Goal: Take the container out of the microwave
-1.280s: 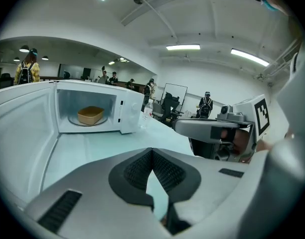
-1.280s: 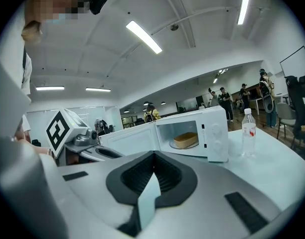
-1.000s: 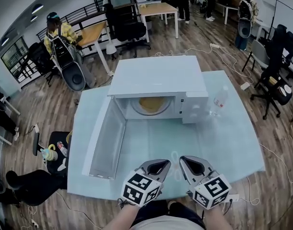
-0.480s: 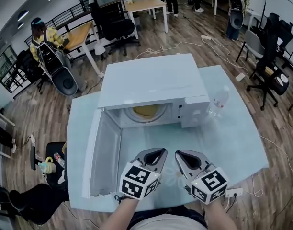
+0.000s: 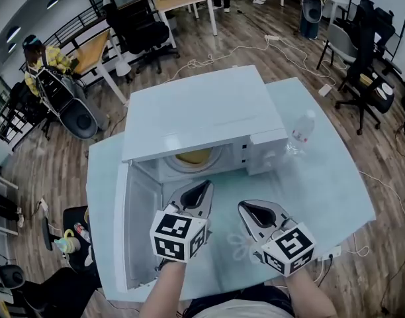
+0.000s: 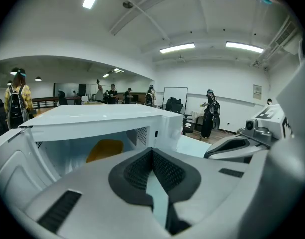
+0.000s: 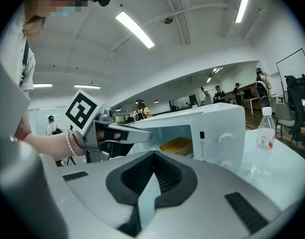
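Note:
A white microwave [image 5: 196, 111] stands on the pale table [image 5: 321, 184] with its door [image 5: 139, 224] swung open to the left. Inside lies a yellow container [image 5: 196, 156], also seen in the left gripper view [image 6: 105, 150] and the right gripper view [image 7: 176, 145]. My left gripper [image 5: 204, 185] is shut and empty, its tips just in front of the open cavity, short of the container. My right gripper [image 5: 245, 207] is shut and empty too, lower on the table and right of the left one. Both pairs of pads meet with nothing between them [image 6: 152, 151] [image 7: 153, 154].
A clear plastic bottle [image 5: 300, 132] stands on the table right of the microwave, beside its control panel [image 5: 265, 152]. The open door walls off the left side. Office chairs, desks, floor cables and people are beyond the table.
My left gripper has moved forward from the table's near edge up to the microwave's opening. The right gripper has advanced a little. Both stayed shut.

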